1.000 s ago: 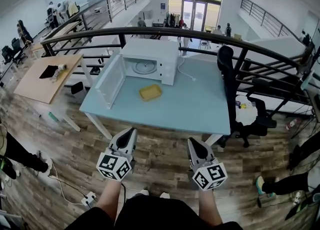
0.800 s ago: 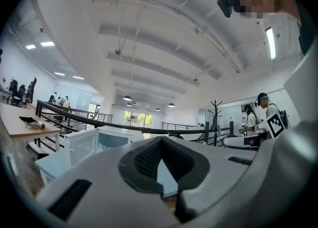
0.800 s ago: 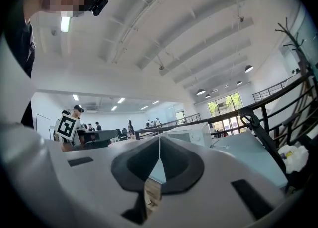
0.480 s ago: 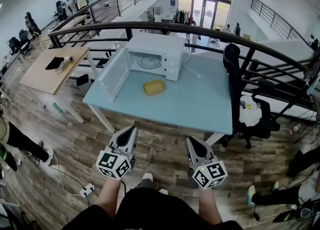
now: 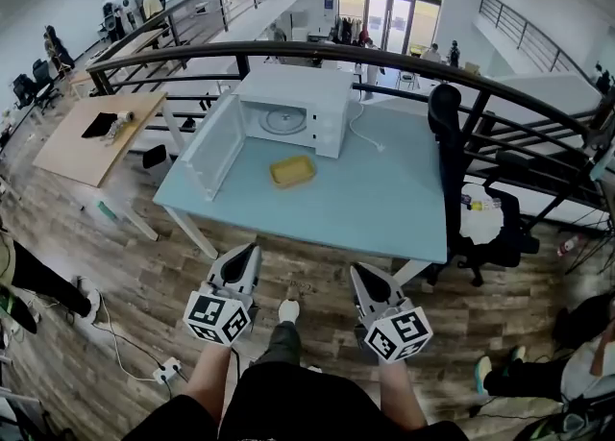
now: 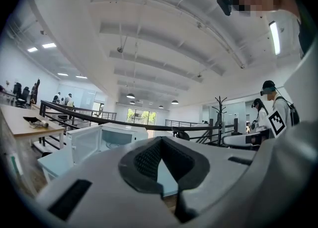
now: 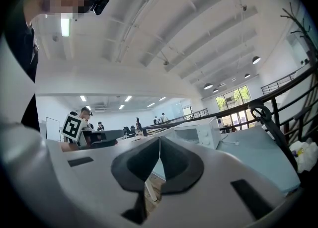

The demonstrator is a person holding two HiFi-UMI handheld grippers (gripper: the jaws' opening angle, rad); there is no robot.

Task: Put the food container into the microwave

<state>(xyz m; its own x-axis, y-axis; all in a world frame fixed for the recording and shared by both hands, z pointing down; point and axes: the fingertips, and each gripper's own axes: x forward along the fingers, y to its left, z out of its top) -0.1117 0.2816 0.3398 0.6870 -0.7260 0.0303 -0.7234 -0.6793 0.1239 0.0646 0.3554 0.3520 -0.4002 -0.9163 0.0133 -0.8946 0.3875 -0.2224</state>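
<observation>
You are at the approach, the first step of the job. Your left gripper (image 5: 249, 255) and right gripper (image 5: 361, 274) hang low in the bottom half of the head view, over the wooden floor (image 5: 144, 276) and short of the near edge of the blue table (image 5: 384, 204). Each has its jaws pressed together with nothing between them.

The yellow food container (image 5: 292, 171) lies on the table in the upper middle of the frame. It sits just in front of the white microwave (image 5: 298, 93), apart from it. The microwave's door (image 5: 213, 147) is swung open toward the left, so the inside looks ready to take it.

As I judge it, nothing is grasped yet. Next you need to step up to the table, part one gripper's jaws and close them on the container's rim.
</observation>
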